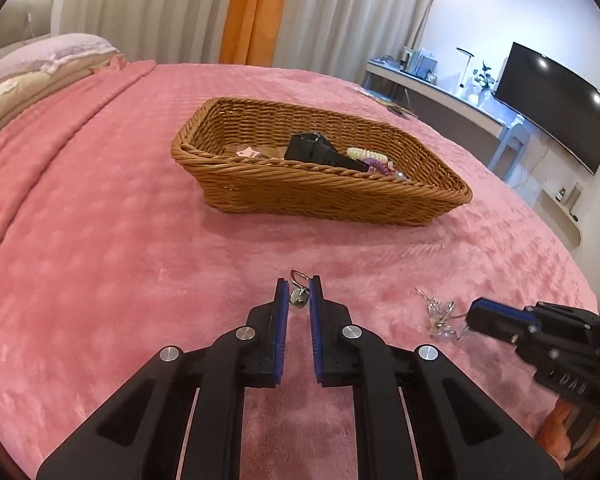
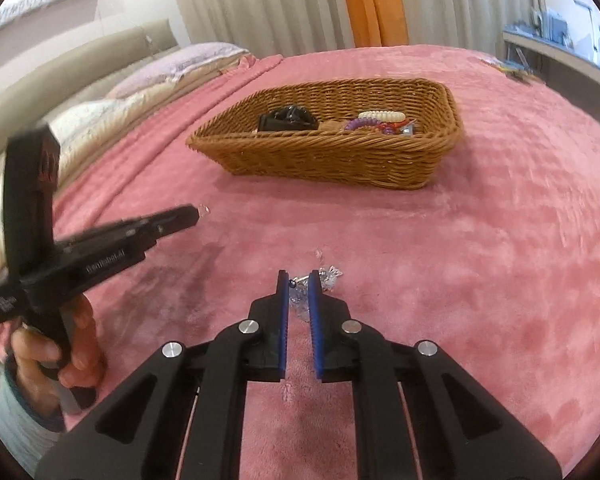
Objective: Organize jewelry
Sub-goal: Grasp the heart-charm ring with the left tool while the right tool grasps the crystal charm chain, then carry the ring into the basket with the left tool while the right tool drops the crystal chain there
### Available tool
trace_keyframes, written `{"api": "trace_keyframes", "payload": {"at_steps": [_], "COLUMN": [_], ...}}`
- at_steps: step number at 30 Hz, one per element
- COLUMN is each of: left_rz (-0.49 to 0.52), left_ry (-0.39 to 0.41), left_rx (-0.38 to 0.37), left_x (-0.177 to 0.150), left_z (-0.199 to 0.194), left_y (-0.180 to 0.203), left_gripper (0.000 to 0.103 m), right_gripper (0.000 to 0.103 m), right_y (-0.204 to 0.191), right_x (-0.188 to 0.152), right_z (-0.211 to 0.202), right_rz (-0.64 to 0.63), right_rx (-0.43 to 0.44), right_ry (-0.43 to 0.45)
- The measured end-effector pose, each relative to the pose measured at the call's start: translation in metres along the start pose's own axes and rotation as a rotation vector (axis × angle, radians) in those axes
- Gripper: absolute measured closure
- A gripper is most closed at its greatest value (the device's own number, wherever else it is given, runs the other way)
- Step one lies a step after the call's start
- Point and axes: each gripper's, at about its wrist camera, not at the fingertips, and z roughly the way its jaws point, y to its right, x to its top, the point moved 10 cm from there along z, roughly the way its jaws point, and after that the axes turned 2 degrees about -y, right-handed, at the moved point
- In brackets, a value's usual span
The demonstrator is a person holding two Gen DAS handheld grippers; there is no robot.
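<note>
Small metal earring (image 1: 299, 295) pinched upright; silver jewelry cluster (image 2: 320, 280) clamped above blanket.

Both views are bright and evenly lit, with soft indoor light and a mild pink cast from the blanket (image 1: 100, 240). 2 white glare spots sit on the dark screen (image 1: 560, 104) right of the basket (image 1: 320, 196), which throws only a faint shadow at its base. Fisheye bending curves the bed's far edge, and black corners frame each picture. In the right wrist view the left gripper (image 2: 196, 212), left of the basket, is motion-blurred.
</note>
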Motion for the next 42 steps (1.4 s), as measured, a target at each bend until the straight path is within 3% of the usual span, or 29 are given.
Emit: {"api": "trace_keyframes", "payload": {"at_steps": [4, 15, 17, 18, 20, 21, 22, 26, 28, 30, 34, 42], "left_rz": [0.008, 0.001, 0.0, 0.001, 0.002, 0.004, 0.005, 0.008, 0.008, 0.008, 0.014, 0.064], "left_ry": [0.007, 0.022, 0.021, 0.02, 0.021, 0.021, 0.02, 0.019, 0.018, 0.02, 0.022, 0.068], "left_rx": [-0.006, -0.024, -0.027, -0.028, -0.029, -0.03, -0.031, -0.035, -0.036, -0.038, -0.042, -0.045], "left_x": [-0.001, -0.001, -0.001, -0.001, -0.001, -0.001, -0.001, -0.001, -0.001, -0.001, -0.001, 0.003], "left_z": [0.0, -0.004, -0.004, -0.004, -0.004, -0.004, -0.004, -0.004, -0.003, -0.004, -0.004, -0.017], "left_y": [0.001, 0.001, 0.001, 0.001, 0.001, 0.002, 0.002, 0.003, 0.003, 0.004, 0.005, 0.018], "left_gripper": [0.094, 0.094, 0.094, 0.094, 0.094, 0.094, 0.094, 0.094, 0.094, 0.094, 0.094, 0.094], "right_gripper": [0.095, 0.095, 0.095, 0.093, 0.078, 0.061, 0.05, 0.049, 0.049, 0.05, 0.094, 0.096], "right_y": [0.017, 0.024, 0.024, 0.026, 0.03, 0.033, 0.034, 0.023, 0.017, 0.013, 0.009, 0.0], "right_x": [0.005, -0.005, -0.008, -0.01, -0.016, -0.019, -0.021, -0.024, -0.027, -0.025, -0.02, -0.008], "right_z": [-0.01, -0.017, -0.016, -0.015, -0.009, -0.005, -0.003, 0.004, 0.016, 0.023, 0.024, -0.003], "right_rz": [0.111, 0.046, 0.043, 0.046, 0.073, 0.082, 0.081, 0.031, -0.027, -0.074, -0.092, -0.102], "right_rx": [0.077, -0.043, -0.031, -0.019, 0.009, 0.015, 0.019, 0.016, -0.057, -0.113, -0.122, -0.108], "right_ry": [0.018, -0.016, -0.028, -0.044, -0.096, -0.116, -0.126, -0.156, -0.194, -0.192, -0.174, -0.094]}}
